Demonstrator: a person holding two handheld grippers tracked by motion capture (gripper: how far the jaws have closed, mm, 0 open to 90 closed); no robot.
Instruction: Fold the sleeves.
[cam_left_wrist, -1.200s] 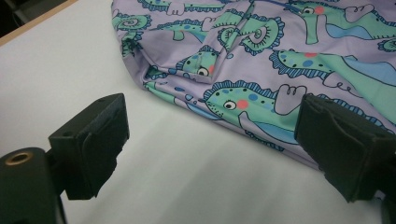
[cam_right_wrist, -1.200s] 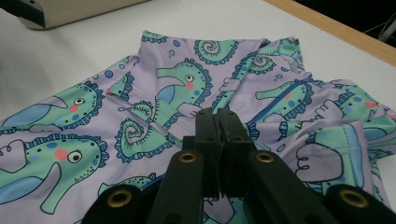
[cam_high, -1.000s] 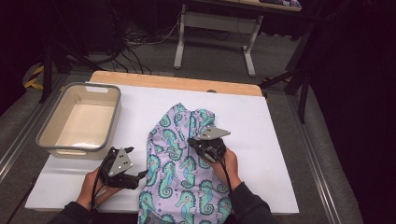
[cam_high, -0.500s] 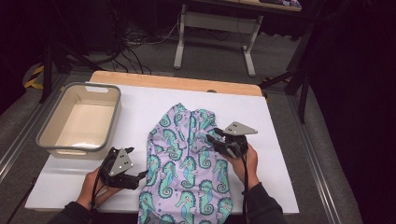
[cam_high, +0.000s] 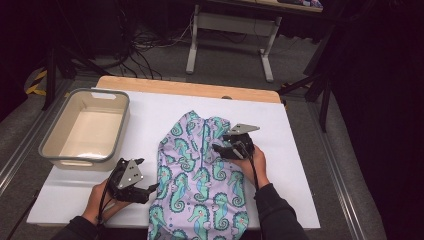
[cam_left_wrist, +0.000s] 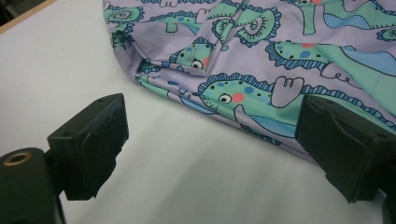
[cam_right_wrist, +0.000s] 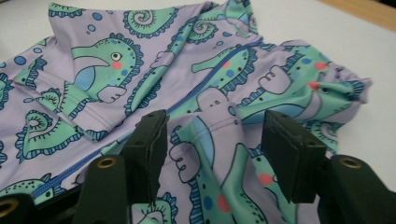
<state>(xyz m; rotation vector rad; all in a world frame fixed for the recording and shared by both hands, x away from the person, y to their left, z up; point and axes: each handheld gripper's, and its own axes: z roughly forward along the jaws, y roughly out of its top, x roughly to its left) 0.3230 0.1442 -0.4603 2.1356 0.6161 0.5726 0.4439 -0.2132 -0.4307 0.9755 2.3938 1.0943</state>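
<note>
Garment: a lilac seahorse-print garment lies flat near the middle of the white-covered desk, its lower end running off the near edge between your forearms.
Bin: a grey, empty bin stands at the desk's left, well apart from the garment.
High view: you see the whole layout here, with your left tongs just beside the garment's left edge and your right tongs over its right half, near the top.
Left gripper view: here you see what the high view blurs, namely the garment's hem lying ahead of the jaws on bare white desk, with a small fold of cloth tucked at its edge.
Right gripper view: here you see the blue zip line running down the front of the garment and a raised ridge of cloth standing up between the jaws.
Left tongs: your jaws stand wide apart and hold nothing; the right-hand jaw in this view overlaps the hem, though contact cannot be told.
Right tongs: your jaws stand apart on either side of the raised ridge, not closed on it; whether either pad touches the cloth cannot be told.
</note>
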